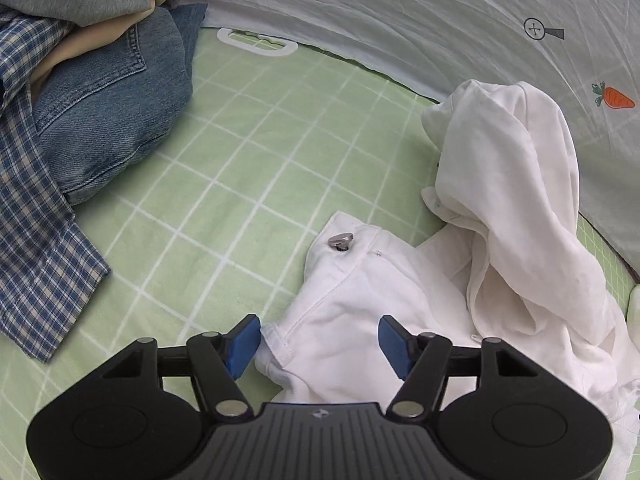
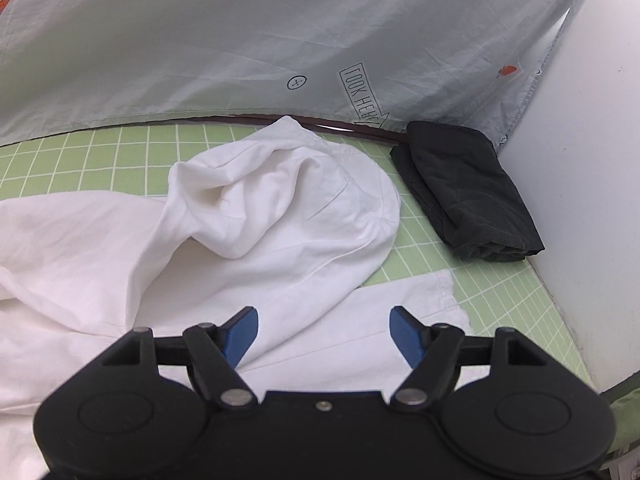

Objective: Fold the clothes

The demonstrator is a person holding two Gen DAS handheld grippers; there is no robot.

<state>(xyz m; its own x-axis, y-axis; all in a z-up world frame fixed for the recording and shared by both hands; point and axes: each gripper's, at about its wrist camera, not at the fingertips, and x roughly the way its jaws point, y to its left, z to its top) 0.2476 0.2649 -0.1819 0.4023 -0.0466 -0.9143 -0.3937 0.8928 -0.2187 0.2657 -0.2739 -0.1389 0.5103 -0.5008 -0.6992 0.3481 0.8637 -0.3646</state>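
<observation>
I see soft white cotton trousers (image 1: 360, 300) with a shiny metal button (image 1: 340, 239), coarse blue denim (image 1: 112, 120), and matt black plastic tongs (image 2: 323, 334).

- Bare green grid mat (image 1: 224, 184) is lying open between the jeans pile (image 1: 116, 120) and the white trousers (image 1: 360, 300) — passable.
- A folded black garment (image 2: 468, 188) is blocking the right corner, touching the white wall (image 2: 592, 160).
- The grey sheet (image 2: 240, 40) is closing off the far side.

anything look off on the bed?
Nothing damaged. The white trousers lie crumpled with a white shirt heaped over them, and jeans and a checked shirt sit in an unfolded pile. Only the black garment is folded.
</observation>
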